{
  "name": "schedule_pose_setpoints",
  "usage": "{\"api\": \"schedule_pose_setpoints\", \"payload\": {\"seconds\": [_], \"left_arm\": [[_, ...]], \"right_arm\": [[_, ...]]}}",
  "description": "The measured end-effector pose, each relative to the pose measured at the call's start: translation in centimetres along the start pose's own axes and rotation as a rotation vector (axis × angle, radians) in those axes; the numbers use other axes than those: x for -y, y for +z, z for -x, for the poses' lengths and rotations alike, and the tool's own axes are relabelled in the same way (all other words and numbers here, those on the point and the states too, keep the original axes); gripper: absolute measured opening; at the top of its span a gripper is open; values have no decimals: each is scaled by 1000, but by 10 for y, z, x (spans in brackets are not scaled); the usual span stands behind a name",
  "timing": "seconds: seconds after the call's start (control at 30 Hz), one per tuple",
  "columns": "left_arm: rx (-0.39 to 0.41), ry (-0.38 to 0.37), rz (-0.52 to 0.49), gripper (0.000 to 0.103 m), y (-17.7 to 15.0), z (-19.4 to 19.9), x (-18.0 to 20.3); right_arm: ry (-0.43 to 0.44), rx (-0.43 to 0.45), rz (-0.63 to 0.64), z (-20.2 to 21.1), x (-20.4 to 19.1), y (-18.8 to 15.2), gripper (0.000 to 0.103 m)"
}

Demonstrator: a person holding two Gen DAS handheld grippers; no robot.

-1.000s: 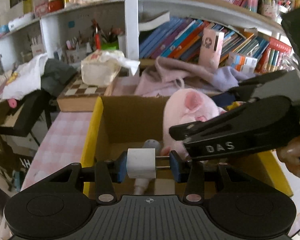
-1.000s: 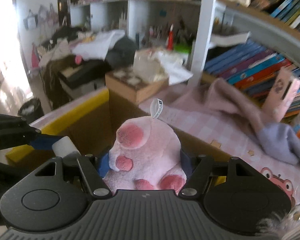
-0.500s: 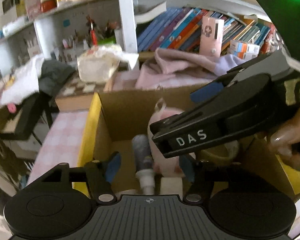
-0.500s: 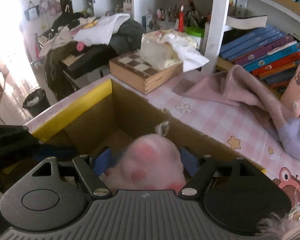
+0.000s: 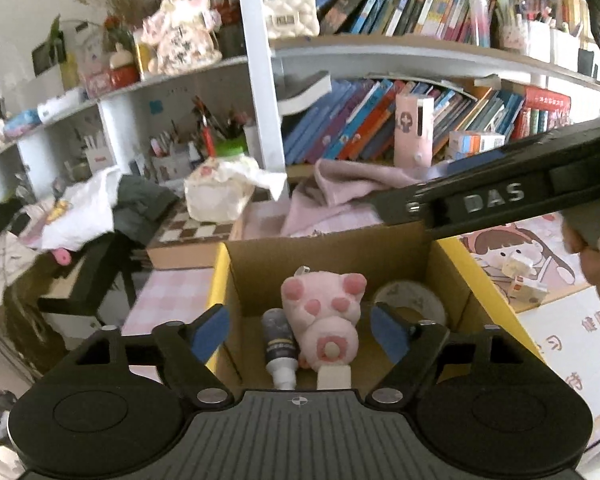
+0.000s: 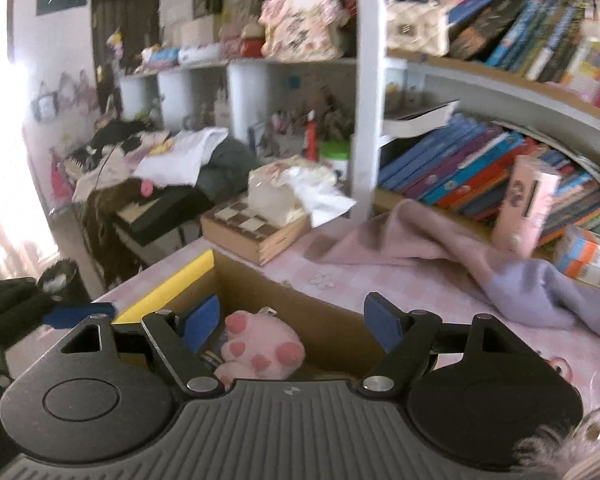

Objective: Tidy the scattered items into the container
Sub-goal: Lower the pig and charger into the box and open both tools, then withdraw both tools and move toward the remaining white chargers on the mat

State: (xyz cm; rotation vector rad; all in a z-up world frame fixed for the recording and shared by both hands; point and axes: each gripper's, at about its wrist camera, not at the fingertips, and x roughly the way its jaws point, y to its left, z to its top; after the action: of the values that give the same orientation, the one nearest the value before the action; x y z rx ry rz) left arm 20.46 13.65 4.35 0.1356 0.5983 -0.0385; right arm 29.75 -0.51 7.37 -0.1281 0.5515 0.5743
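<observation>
Lying below both grippers' empty, still-widening jaws inside the yellow-rimmed cardboard box [image 5: 452, 256], the soft pink plush pig [image 5: 324, 316] looks light, squashy, best pinched across its round body.

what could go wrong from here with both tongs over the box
The right tongs cross close above the cardboard box, near the left tongs; the two could knock together as they pull away. Both are opening with nothing between the pads. The pink plush lies on its back against the small bottle, so another item dropped in may tip it.
</observation>
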Motion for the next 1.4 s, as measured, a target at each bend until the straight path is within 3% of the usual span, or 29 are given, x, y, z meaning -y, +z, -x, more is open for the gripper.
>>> {"api": "schedule_pose_setpoints", "payload": {"seconds": [0.3,0.43,0.67,0.9,1.07,1.4], "left_arm": [[63,35,37,88,-13,67,-4],[65,36,53,88,-26,87,-1],[54,30,71,89,-55,120,9],[19,26,95,90,-87,141,21],[-33,18,105,90,-104,144,27],[-56,10,70,90,-130,166,39]], "right_arm": [[-70,66,-41,72,2,-31,73],[-57,51,-7,98,-13,-51,66],[-13,42,62,136,-54,-89,66],[19,-12,64,157,-86,-128,50],[4,-41,65,168,-93,-144,50],[-38,-84,68,191,-95,-177,50]]}}
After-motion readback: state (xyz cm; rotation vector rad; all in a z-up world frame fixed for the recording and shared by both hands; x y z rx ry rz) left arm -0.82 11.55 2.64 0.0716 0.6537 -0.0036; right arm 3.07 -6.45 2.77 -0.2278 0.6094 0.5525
